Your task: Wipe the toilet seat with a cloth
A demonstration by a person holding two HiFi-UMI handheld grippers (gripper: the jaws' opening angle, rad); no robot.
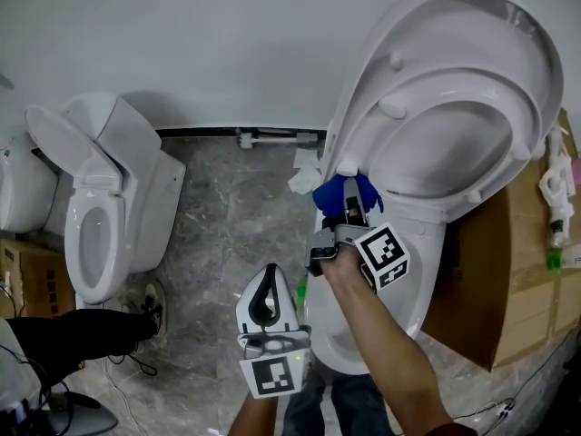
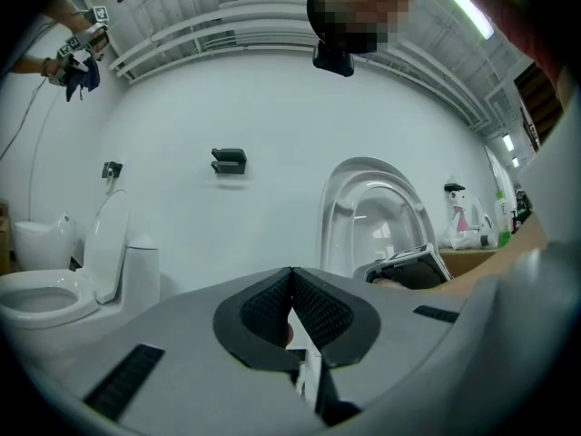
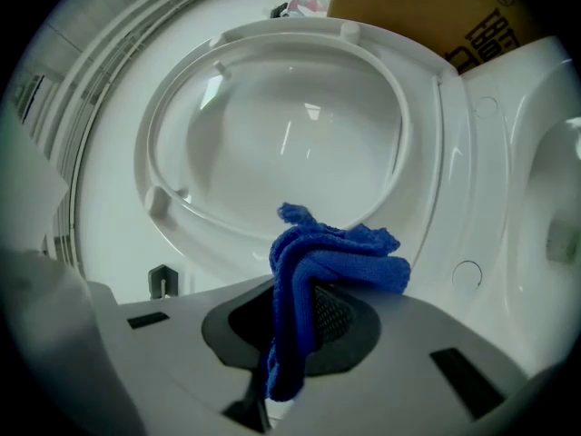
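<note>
One blue cloth [image 1: 338, 193] sits clamped in the right gripper [image 1: 352, 211] just below the raised toilet seat [image 1: 526, 121]; the left gripper [image 1: 265, 303] is clenched empty

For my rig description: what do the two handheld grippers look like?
The left gripper and right gripper both have light grey bodies and black textured pads. Each carries a white cube with black square markers. The forearms are bare.

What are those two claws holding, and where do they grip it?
The right gripper pinches a blue cloth by a bunched fold, the rest sticking out past its jaws. The left gripper is shut, holding nothing.
</note>
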